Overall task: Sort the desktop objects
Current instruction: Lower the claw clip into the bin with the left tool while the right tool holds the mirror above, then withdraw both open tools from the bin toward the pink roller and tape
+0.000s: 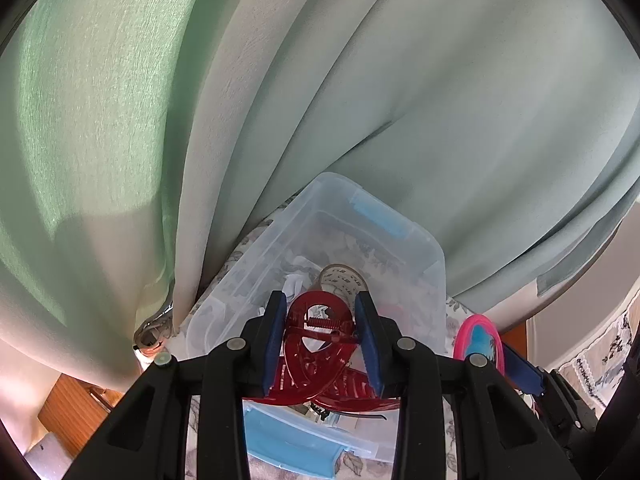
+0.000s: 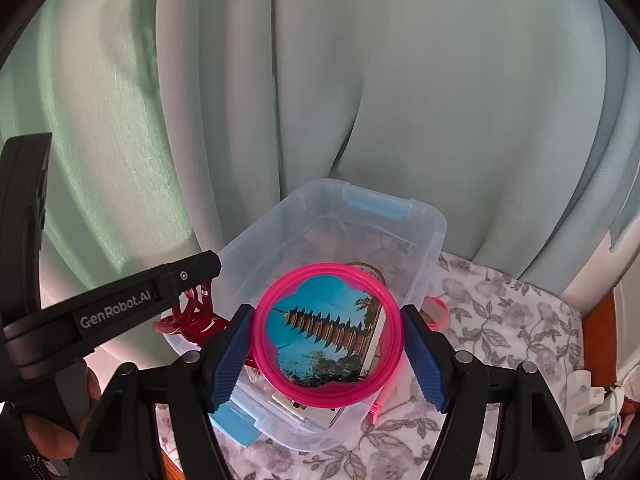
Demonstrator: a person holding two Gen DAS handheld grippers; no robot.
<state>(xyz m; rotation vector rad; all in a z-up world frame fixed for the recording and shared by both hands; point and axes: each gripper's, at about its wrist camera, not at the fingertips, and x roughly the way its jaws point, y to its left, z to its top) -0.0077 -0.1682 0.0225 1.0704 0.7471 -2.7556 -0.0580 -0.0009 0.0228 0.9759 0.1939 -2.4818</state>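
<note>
On my left, the left hand-held gripper (image 1: 322,340) is clenched on a dark red hair claw clip (image 1: 316,354), its blue pads pressing on both sides of the clip's arched top. It holds the clip over the near left part of the clear plastic bin (image 2: 434,236), which stands on the flower-patterned surface (image 2: 500,320) in front of a pale green curtain (image 2: 440,100). Through the bin's wall I can make out a roll of tape (image 1: 340,282) lying inside. The bin has blue latches (image 2: 376,204) at its near and far ends. To the right, the right hand-held gripper (image 2: 326,344) grasps a round pink-rimmed mirror (image 2: 326,334) by its edges, face up towards the camera, above the near middle of the bin. Its glass shows a pagoda against blue sky.
</note>
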